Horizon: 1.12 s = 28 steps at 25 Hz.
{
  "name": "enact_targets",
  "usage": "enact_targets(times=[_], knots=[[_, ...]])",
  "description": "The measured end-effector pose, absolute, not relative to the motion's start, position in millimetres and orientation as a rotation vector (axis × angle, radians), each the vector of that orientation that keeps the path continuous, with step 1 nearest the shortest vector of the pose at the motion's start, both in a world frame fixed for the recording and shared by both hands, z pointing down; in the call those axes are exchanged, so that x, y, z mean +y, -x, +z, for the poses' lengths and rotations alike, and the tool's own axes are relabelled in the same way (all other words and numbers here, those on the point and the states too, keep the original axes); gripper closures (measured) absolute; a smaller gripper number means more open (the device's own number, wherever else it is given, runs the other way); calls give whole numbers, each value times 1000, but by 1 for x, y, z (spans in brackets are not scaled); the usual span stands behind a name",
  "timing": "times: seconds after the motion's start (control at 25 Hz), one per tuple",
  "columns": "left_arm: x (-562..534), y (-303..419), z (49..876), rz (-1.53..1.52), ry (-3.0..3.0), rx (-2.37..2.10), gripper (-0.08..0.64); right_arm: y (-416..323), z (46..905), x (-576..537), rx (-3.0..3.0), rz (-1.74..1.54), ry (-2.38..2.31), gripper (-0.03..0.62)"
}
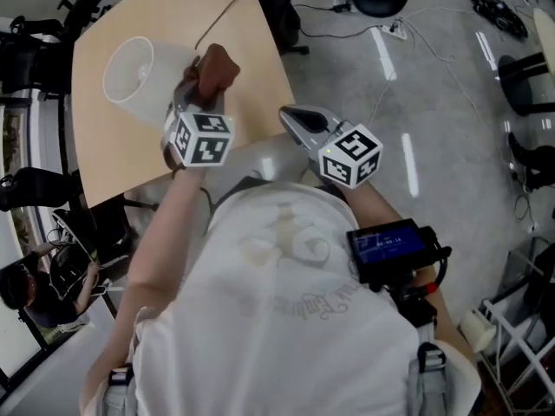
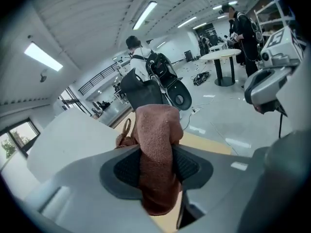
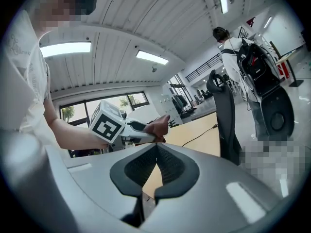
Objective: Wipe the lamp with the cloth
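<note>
Lampshade first, at the far left: the lamp (image 1: 130,69) stands on the tan table (image 1: 251,85), and from above I see mostly its white shade, wide mouth up. I judge that shade thin and light. It would probably dent under a hard push and be quick to tip or slide, so it wants broad, gentle strokes, not a jab. Its base is hidden from me, so I cannot say how steady it sits.

Just right of the shade is the cloth (image 2: 155,125), a brown-red terry rag, soft and limp. My left claw (image 2: 156,165) is clamped on it, with both pads pressing into a fold about midway between their widest and tightest. A fat lobe pokes out past the tips and a tail hangs below. That lobe is what should meet the shade, so the pile rubs the surface and not my hard jaws. It hangs right beside the shade's flank; whether it touches yet I cannot tell. The grip looks deep enough that the rag should not drag free, though terry can bunch and creep.

Farther along the table a thin cord (image 1: 221,17) runs off toward the far edge.

Right again, my right claw (image 1: 299,121) hovers near the table's corner, well apart from the lamp. Its pads are closed tip to tip and hold nothing. If the lamp needs steadying, I would brace it low on the body or lightly at the shade's rim, never by squeezing the shade wall.
</note>
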<state>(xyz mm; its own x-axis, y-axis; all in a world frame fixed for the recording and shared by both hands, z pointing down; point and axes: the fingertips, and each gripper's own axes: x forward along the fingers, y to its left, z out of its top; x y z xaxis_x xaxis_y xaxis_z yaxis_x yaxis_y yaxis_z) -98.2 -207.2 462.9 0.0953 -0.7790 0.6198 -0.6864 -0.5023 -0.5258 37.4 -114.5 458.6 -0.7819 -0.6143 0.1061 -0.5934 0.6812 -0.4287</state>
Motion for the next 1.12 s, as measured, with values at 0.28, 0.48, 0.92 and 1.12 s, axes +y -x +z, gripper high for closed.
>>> enact_targets(times=[0.28, 0.48, 0.92, 1.12], knots=[[-185, 88, 433, -1225, 2348, 1532, 385, -32, 446, -118, 2879, -738, 972, 580], [-196, 96, 307, -890, 2078, 1592, 385, -37, 448, -139, 2895, -743, 918, 580], [-182, 143, 364, -1043, 1926, 1539, 385, -42, 455, -130, 2923, -759, 875, 580], [-165, 146, 432, -1176, 1952, 1449, 385, -42, 457, -132, 2941, -760, 864, 580]])
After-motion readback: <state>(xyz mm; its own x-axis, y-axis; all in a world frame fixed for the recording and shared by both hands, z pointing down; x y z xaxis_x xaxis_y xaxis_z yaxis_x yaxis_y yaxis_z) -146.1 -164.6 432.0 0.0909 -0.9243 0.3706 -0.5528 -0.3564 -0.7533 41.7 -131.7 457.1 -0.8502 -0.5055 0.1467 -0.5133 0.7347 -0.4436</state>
